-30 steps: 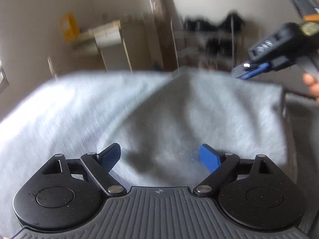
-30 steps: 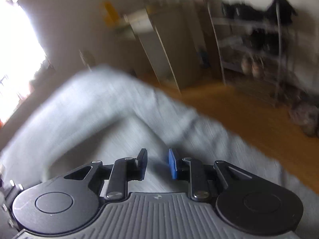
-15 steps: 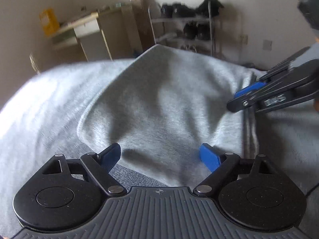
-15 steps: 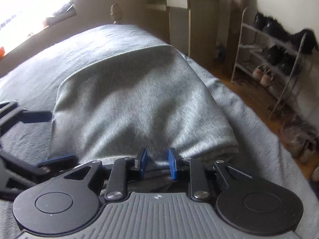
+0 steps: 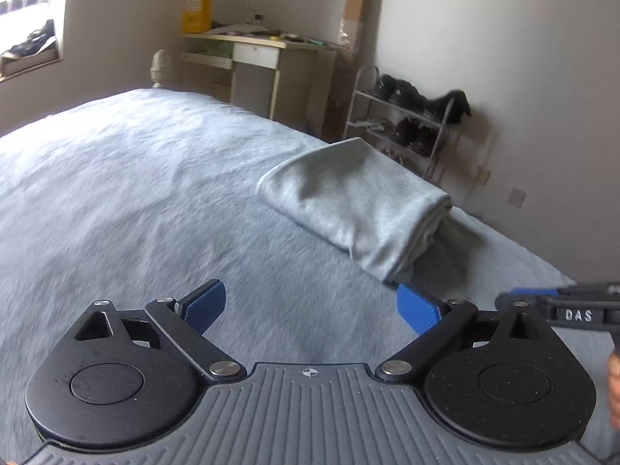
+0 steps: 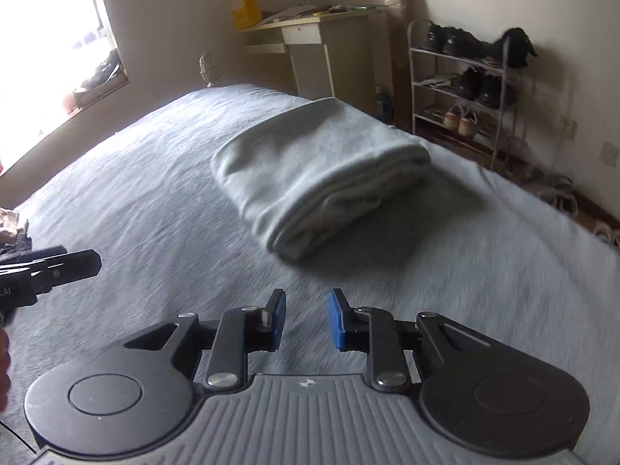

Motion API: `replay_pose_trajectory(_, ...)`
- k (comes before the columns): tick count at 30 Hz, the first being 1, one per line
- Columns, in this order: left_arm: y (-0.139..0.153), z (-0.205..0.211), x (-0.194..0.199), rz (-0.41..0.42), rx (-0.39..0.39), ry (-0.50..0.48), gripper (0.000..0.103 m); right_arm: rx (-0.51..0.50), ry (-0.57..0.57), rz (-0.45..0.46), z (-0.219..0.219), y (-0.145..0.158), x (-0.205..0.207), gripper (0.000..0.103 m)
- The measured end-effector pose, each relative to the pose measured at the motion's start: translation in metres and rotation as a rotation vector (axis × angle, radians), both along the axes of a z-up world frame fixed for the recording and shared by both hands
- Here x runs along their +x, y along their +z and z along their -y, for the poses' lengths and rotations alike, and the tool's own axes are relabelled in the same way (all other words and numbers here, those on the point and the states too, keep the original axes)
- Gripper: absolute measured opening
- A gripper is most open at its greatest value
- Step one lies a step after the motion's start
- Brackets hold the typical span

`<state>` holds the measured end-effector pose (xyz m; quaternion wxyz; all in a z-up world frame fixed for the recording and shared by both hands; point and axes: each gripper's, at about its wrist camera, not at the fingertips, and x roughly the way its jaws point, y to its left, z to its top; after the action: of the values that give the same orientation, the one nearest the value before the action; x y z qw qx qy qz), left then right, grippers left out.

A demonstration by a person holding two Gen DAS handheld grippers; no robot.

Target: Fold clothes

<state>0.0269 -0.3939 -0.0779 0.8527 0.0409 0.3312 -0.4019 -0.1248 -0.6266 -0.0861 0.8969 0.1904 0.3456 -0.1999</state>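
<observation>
On the bed (image 5: 135,193), a folded grey garment (image 5: 356,201) lies by itself. The bed has a fuzzy pale blue-grey cover. From the left wrist camera the garment sits at about 1 o'clock, near the far edge of the bed. From the right wrist camera it is at about 12 o'clock, and its open layered end faces the camera. Nothing touches it.

The left gripper (image 5: 310,306) is low in its own picture, over bare bed cover. Its jaws stand wide apart and have just been opening more. Nothing is between them. One blue pad (image 5: 205,302) is at 7 o'clock from the garment, and the other is just below the garment's near corner in the picture, but not touching it.

The right gripper (image 6: 306,319) is also over bare cover, well apart from the garment. Its jaws have only a small gap between them, and they hold nothing. The cover shows through the gap.

Each gripper peeks into the other camera's picture. The right one pokes in at 3 o'clock in the left view, with a bit of a hand (image 5: 614,391) behind it. The left one pokes in at 9 o'clock in the right view.

Past the bed, at 12 o'clock, a small desk (image 6: 325,35) stands by the wall with a yellow box (image 6: 244,6) on it. A metal shoe rack (image 6: 461,77) with shoes stands at 2 o'clock.
</observation>
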Motion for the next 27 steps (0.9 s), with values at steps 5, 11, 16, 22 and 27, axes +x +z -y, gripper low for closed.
replay_pose_trajectory(5,0.005,0.0,-0.014,-0.02,0.083,-0.051,0.098,-0.059,-0.104,-0.021,-0.036,0.015,-0.022,0.041)
replay_pose_trajectory(11,0.018,-0.009,-0.027,0.112,0.114,-0.032,0.101,-0.066,-0.187,-0.014,-0.039,0.028,-0.029,0.048)
replay_pose_trajectory(16,0.02,-0.015,-0.024,0.091,0.107,0.006,0.101,-0.07,-0.164,0.002,-0.047,0.024,-0.023,0.061)
replay_pose_trajectory(22,0.016,-0.016,-0.019,0.044,0.09,0.064,0.101,-0.133,-0.108,-0.005,-0.056,0.015,-0.011,0.065)
replay_pose_trajectory(27,0.009,-0.012,-0.022,0.035,0.122,0.066,0.101,-0.106,-0.106,-0.016,-0.054,0.009,-0.009,0.066)
